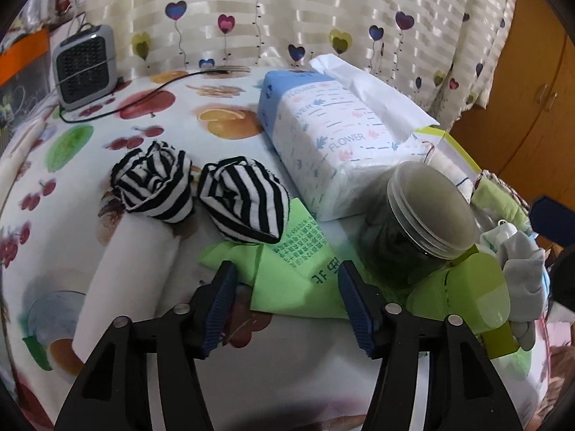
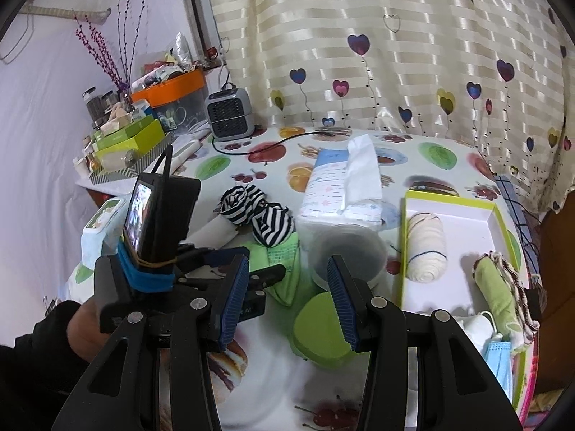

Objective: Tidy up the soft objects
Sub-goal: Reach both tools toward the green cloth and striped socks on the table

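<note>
Two sock balls (image 1: 201, 197) side by side left of tissue pack (image 1: 337, 143), jar (image 1: 420, 219) before pack, folded cloth (image 1: 294, 273) under nearer sock, box (image 2: 499, 230) right holding rolled towel (image 2: 427, 248).

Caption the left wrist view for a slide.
Open left gripper hovers over a green packet, near two striped socks and a tissue pack.

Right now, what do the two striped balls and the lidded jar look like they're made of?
Striped balls: soft knit fabric, matte, showing folds and rolled edges; probably socks. Jar: apparently clear plastic, with a cloudy, ridged screw lid and dark contents; it might be glass.
</note>
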{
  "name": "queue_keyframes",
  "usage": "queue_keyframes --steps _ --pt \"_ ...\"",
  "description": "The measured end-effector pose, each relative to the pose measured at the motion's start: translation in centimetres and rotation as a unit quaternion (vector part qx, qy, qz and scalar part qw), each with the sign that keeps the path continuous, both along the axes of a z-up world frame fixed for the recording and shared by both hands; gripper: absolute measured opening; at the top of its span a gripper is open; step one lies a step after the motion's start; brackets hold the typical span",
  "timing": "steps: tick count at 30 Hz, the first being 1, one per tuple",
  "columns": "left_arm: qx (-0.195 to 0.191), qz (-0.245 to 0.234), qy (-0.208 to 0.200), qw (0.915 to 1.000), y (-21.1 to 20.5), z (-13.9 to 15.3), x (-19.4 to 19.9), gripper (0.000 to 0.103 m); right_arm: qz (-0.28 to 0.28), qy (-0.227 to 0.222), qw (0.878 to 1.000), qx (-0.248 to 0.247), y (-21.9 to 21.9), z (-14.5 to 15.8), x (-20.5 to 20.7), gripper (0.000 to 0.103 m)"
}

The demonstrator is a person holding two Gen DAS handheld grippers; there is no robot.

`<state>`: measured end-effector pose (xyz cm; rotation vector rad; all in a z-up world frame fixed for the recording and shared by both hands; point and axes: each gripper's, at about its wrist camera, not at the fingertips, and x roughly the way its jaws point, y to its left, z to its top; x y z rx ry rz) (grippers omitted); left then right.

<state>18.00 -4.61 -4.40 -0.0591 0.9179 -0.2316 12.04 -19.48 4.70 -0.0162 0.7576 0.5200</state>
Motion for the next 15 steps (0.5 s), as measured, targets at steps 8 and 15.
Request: queue_keyframes --steps 8,15 --pt "0.067 -0.006 -0.019 0.9975 -1.5 -0.4 -0.4 0.057 -0.012 -0.001 1.0 0.006 -1.0 0.0 -0.1 0.047" --pt "0.055 -0.011 -0.017 0.9983 -0.9 -0.1 -0.8 0.018 -0.013 -0.002 1.0 0.007 -1.2 0.1 -0.2 0.047"
